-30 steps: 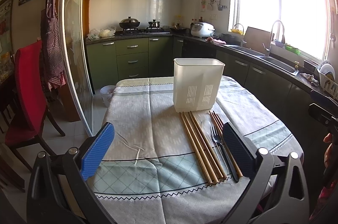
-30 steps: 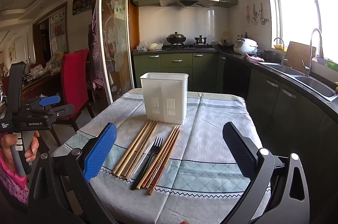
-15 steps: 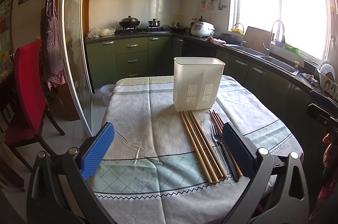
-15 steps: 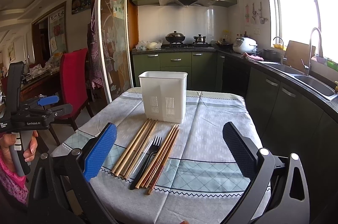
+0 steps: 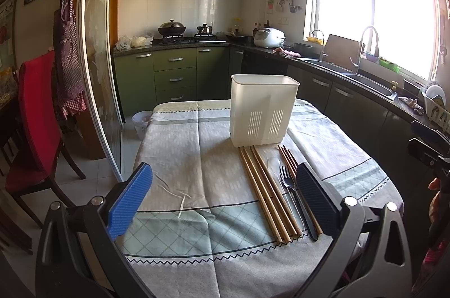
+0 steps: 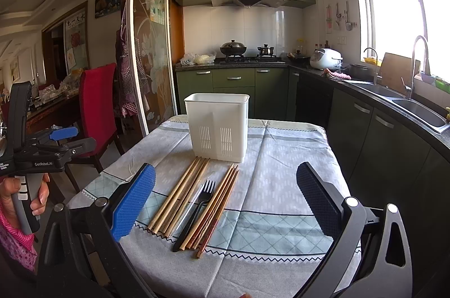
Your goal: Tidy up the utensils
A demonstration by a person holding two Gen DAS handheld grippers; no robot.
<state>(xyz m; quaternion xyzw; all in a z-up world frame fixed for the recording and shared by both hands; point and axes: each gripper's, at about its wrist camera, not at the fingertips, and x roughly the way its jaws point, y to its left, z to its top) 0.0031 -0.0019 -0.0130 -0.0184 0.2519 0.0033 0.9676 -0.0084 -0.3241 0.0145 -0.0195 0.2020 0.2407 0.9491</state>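
A white slotted utensil holder (image 5: 263,112) (image 6: 217,126) stands upright on the clothed table (image 5: 180,146) (image 6: 287,174). In front of it lie light wooden chopsticks (image 5: 264,191) (image 6: 180,194), a clear plastic spoon (image 5: 274,165) (image 6: 194,202), a black fork (image 5: 289,185) (image 6: 201,202) and darker reddish chopsticks (image 5: 287,157) (image 6: 216,208), side by side. My left gripper (image 5: 222,202) hovers open at the near table edge, left of the utensils. My right gripper (image 6: 225,199) is open too, held above the utensils' near ends. Nothing sits between either pair of fingers.
A red chair (image 5: 33,112) (image 6: 95,106) and a glass sliding door (image 5: 98,50) stand left of the table. Green cabinets, a stove with pots (image 6: 233,49) and a sink counter (image 6: 416,106) run along the back and right. A hand (image 6: 17,199) holds the left gripper's handle.
The right wrist view has shifted a little, so the holder and utensils sit slightly further left. The left view is almost unchanged; both grippers stay open.
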